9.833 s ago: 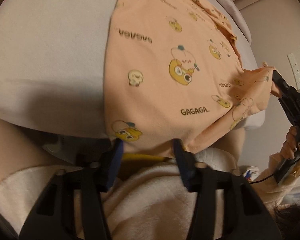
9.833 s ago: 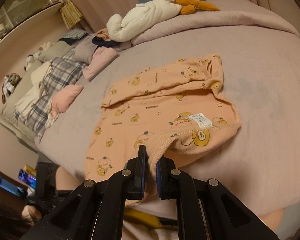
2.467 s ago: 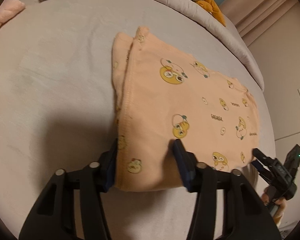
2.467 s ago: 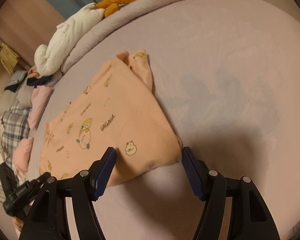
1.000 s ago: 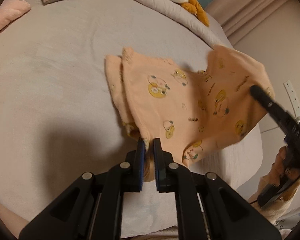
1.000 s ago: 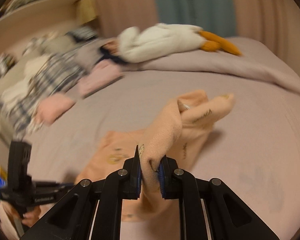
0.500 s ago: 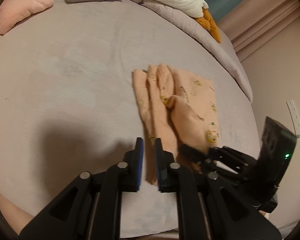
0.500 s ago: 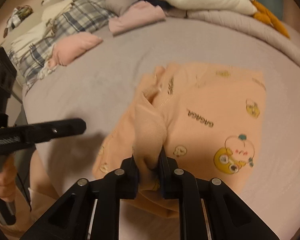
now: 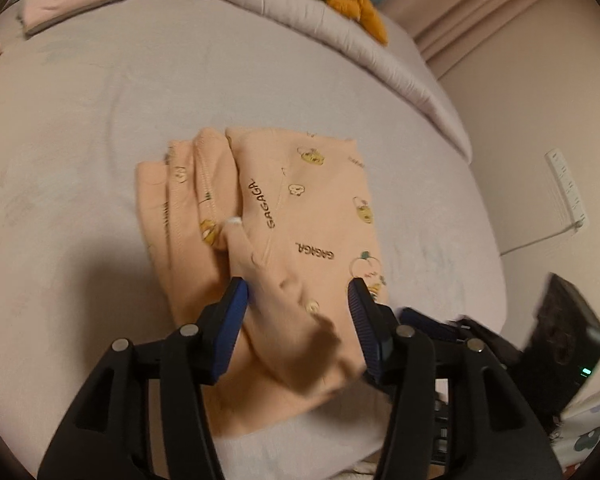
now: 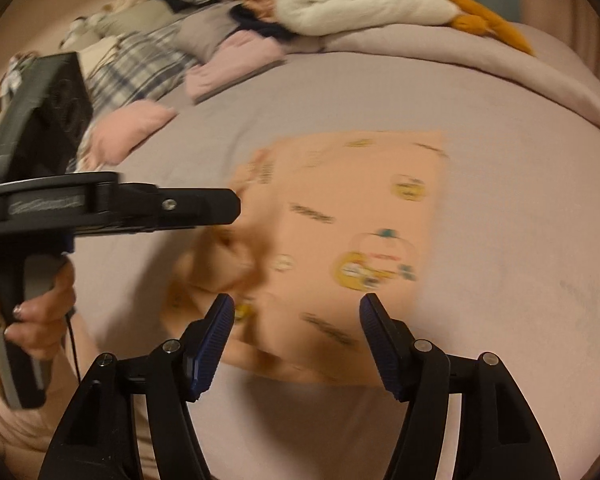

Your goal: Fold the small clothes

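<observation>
A peach garment with cartoon prints [image 9: 300, 216] lies folded into a small rectangle on the lilac bed [image 9: 80, 140]. My left gripper [image 9: 298, 294] hovers over its near end. Its jaws are opening, and a raised fold of the cloth sits loose between the blue pads [image 9: 236, 308]. In the right wrist view the same garment [image 10: 352, 216] is blurred. My right gripper [image 10: 298, 304] hangs just above its near edge, jaws opening, with nothing pinched between them. The left gripper [image 10: 204, 206] reaches in from the left, held by a hand [image 10: 40, 312]. Part of the right gripper [image 9: 432, 324] shows at the lower right of the left wrist view.
A white plush toy with orange feet [image 10: 364, 0] lies on the rolled duvet at the back. Folded pink clothes [image 10: 236, 64], a pink bundle [image 10: 128, 128] and plaid fabric [image 10: 140, 64] sit at the far left. A wall socket [image 9: 566, 188] is on the right.
Both grippers have gone from shut on lifted cloth to open. The garment was folded over onto itself, let go, and now lies flat as a smaller rectangle. The right gripper has sunk.
</observation>
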The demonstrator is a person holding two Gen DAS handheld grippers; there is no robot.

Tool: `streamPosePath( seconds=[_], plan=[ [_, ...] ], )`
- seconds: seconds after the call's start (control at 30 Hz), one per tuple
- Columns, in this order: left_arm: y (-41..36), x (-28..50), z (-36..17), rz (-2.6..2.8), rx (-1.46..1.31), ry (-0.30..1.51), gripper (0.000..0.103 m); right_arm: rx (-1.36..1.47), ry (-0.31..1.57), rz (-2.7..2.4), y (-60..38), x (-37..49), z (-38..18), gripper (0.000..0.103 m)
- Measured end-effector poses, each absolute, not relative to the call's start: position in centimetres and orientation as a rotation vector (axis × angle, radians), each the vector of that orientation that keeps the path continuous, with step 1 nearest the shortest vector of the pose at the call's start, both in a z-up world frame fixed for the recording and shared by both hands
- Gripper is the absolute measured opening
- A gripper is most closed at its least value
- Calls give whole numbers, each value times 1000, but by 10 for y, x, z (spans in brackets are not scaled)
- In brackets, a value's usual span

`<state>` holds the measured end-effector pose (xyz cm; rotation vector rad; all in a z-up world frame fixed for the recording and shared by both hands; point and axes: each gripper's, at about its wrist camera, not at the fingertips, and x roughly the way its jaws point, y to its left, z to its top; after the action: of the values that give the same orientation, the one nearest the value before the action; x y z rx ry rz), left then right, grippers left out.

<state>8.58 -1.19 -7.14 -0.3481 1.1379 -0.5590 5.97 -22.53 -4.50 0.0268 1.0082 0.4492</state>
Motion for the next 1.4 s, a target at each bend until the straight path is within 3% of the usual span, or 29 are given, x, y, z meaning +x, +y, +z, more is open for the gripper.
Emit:
streamPosePath(
  seconds=[0.17, 0.27, 0.3, 0.4, 0.63, 0.77, 0.93, 1.03, 1.07, 1.1, 1.3, 1.4],
  plan=[
    [-28, 109, -97, -510, -331, 1196, 47, 76, 1022, 368, -254, 55, -51, 65],
    [-28, 117, -106, -463, -358, 1205, 19, 92, 1034, 336, -263, 54, -57, 65],
    [-21, 115, -108, -464, -378, 1202, 15, 97, 1037, 328, -265, 55, -58, 65],
    [-12, 109, -101, -476, -418, 1162, 10, 112, 1040, 318, -269, 57, -59, 65],
    [0, 74, -50, -488, -349, 1003, 10, 126, 1020, 327, -269, 60, -53, 65],
    [13, 67, -56, -446, -309, 1001, 11, 144, 1017, 346, -267, 67, -56, 65],
    [22, 73, -100, -394, -344, 1126, 18, 193, 1043, 369, -265, 75, -64, 65],
    [25, 74, -104, -368, -362, 1122, 41, 242, 1071, 382, -264, 82, -71, 66],
    [25, 73, -103, -355, -358, 1119, 54, 246, 1079, 381, -263, 85, -74, 70],
    [26, 74, -102, -339, -349, 1115, 60, 245, 1084, 379, -262, 87, -76, 74],
    [26, 84, -121, -371, -389, 1160, 62, 290, 1126, 412, -252, 104, -91, 75],
    [24, 89, -124, -411, -414, 1152, 57, 325, 1121, 424, -251, 112, -96, 75]
  ],
)
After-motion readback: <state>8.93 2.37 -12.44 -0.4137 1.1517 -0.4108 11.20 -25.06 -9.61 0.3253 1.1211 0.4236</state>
